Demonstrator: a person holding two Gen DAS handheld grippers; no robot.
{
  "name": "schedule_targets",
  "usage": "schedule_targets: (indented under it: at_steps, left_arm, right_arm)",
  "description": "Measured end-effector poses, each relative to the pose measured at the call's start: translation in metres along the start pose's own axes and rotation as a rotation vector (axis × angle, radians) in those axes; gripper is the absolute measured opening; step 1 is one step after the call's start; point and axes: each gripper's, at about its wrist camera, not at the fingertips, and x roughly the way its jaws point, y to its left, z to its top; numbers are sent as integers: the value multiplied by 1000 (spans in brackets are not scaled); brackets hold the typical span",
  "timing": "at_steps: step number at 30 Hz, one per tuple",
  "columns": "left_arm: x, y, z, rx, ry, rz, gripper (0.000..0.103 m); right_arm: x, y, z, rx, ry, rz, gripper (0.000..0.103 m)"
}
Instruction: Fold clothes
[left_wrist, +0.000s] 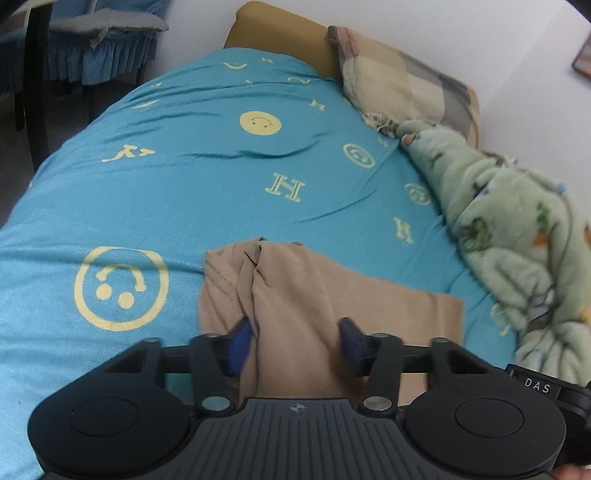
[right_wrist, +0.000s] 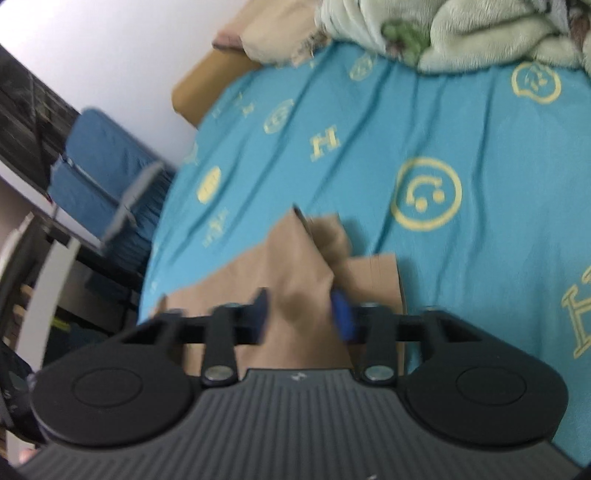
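A tan garment (left_wrist: 332, 295) lies partly folded on the bed, with a bunched ridge (left_wrist: 288, 280) running up toward the camera. My left gripper (left_wrist: 295, 343) sits low over it; its blue pads (left_wrist: 240, 343) stand well apart on either side of the ridge, so it is open with cloth between the fingers. In the blurred right wrist view the same garment (right_wrist: 295, 258) rises in a peak. My right gripper (right_wrist: 303, 314) straddles that fold with its blue pads (right_wrist: 343, 314) apart, also open.
The bed carries a turquoise sheet (left_wrist: 184, 184) printed with yellow smileys. A green fleece blanket (left_wrist: 517, 240) and a beige pillow (left_wrist: 388, 81) lie along the wall side. A blue-covered chair (left_wrist: 103, 48) stands past the bed's far edge, also in the right wrist view as the chair (right_wrist: 99, 173).
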Motion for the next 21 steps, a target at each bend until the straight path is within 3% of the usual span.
schedule_targets:
  at_steps: [1, 2, 7, 10, 15, 17, 18, 20, 21]
  left_arm:
    - [-1, -2, -1, 15, -15, 7, 21]
    - [-4, -4, -2, 29, -35, 11, 16]
    - [-26, -15, 4, 65, -187, 4, 14]
    - [-15, -17, 8, 79, -183, 17, 14]
    - [-1, -12, 5, 81, -101, 61, 26]
    - [-10, -12, 6, 85, -125, 69, 48]
    - [-17, -15, 6, 99, -151, 64, 53]
    - [-29, -21, 5, 133, -197, 57, 62]
    - [-31, -26, 5, 161, -211, 56, 63]
  right_arm:
    - [1, 2, -1, -22, 1, -14, 8]
    - [2, 4, -2, -44, 1, -28, 7]
    - [3, 17, -5, -164, -38, -71, 6]
    - [11, 21, -2, -219, -55, -105, 6]
    - [24, 13, -1, -179, 2, -153, 9]
    - [20, 16, 2, -178, -6, -149, 11]
    - [17, 18, 2, -193, -21, -146, 15]
    - [10, 25, 0, -236, -68, -131, 42]
    - [7, 28, -1, -257, -93, -123, 67]
